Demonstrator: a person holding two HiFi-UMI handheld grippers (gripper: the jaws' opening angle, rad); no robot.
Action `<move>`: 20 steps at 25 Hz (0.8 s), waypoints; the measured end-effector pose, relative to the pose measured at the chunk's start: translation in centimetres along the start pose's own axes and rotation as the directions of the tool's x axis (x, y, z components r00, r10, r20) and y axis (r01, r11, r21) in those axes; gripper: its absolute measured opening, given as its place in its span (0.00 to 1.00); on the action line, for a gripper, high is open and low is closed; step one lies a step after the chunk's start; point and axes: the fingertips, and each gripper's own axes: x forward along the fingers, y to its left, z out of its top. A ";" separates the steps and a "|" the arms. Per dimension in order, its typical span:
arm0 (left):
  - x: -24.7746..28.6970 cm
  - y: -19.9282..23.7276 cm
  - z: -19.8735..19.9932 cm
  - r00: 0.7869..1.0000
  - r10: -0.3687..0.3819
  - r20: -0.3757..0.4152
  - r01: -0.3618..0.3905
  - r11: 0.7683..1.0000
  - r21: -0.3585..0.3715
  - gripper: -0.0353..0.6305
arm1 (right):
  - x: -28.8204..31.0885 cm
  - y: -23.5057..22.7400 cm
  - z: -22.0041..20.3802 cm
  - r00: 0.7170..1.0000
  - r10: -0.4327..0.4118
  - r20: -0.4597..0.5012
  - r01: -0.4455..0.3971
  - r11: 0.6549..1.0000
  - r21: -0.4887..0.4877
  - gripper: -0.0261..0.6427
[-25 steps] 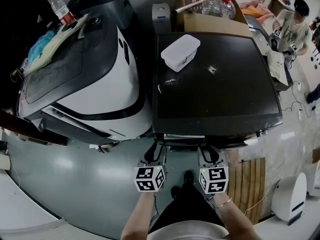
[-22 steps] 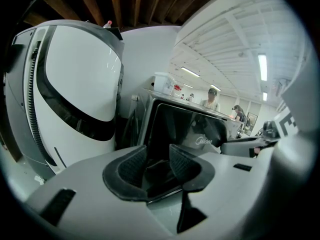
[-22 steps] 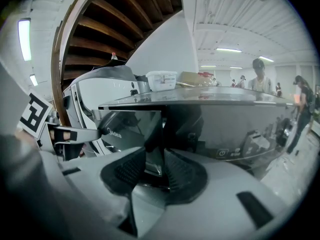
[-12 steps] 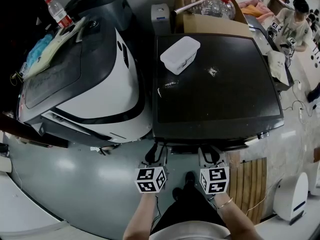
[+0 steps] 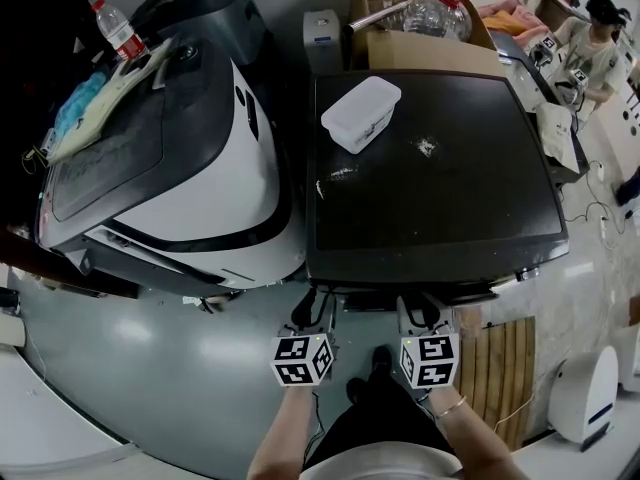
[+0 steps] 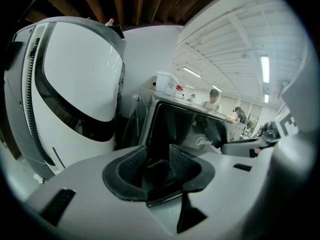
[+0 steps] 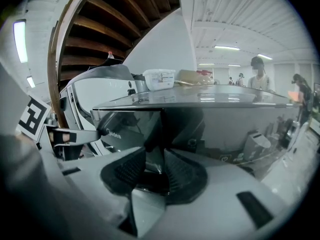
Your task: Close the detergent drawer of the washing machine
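The left fingers [image 6: 131, 166] and right fingers [image 7: 182, 170] stand spread, pinching nothing. Just beyond both is the dark drawer front [image 6: 192, 126] of the washing machine [image 5: 430, 168]. It looks rigid, glossy and probably light on its slides: better pushed flat on its face than pinched.

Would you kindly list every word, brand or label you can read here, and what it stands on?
"Midea": on the dark front of the washing machine.
Label on the white box: too small to read.
Label on the water bottle: too small to read.
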 end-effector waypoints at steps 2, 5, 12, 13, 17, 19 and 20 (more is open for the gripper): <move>0.1 0.0 0.0 1.000 -0.004 -0.003 0.004 1.000 0.003 0.24 | 0.0 0.0 0.0 1.000 -0.004 -0.003 0.004 1.000 -0.002 0.22; 0.1 0.0 0.0 1.000 -0.007 -0.010 0.007 1.000 0.007 0.24 | 0.1 0.0 -0.1 1.000 -0.017 -0.006 0.017 1.000 -0.007 0.22; 0.1 0.0 0.0 1.000 0.000 -0.019 0.000 1.000 0.002 0.24 | 0.0 -0.1 0.0 1.000 -0.022 -0.003 0.022 1.000 -0.009 0.22; 0.1 0.0 0.0 1.000 0.002 -0.022 -0.001 1.000 0.004 0.24 | -0.1 -0.1 0.1 1.000 -0.024 0.000 0.024 1.000 -0.010 0.22; -0.3 0.2 0.5 1.000 0.022 -0.014 -0.022 1.000 0.015 0.24 | -0.7 -0.4 0.6 0.999 -0.038 0.026 0.038 0.999 -0.001 0.22; -0.7 0.3 0.9 1.000 0.026 -0.002 -0.026 1.000 0.013 0.24 | -1.2 -0.3 0.9 0.999 -0.035 0.039 0.035 0.999 0.004 0.22; -1.0 0.2 1.1 1.000 0.025 0.003 -0.025 1.000 0.014 0.24 | -1.4 -0.2 1.1 0.998 -0.033 0.044 0.033 0.999 0.006 0.22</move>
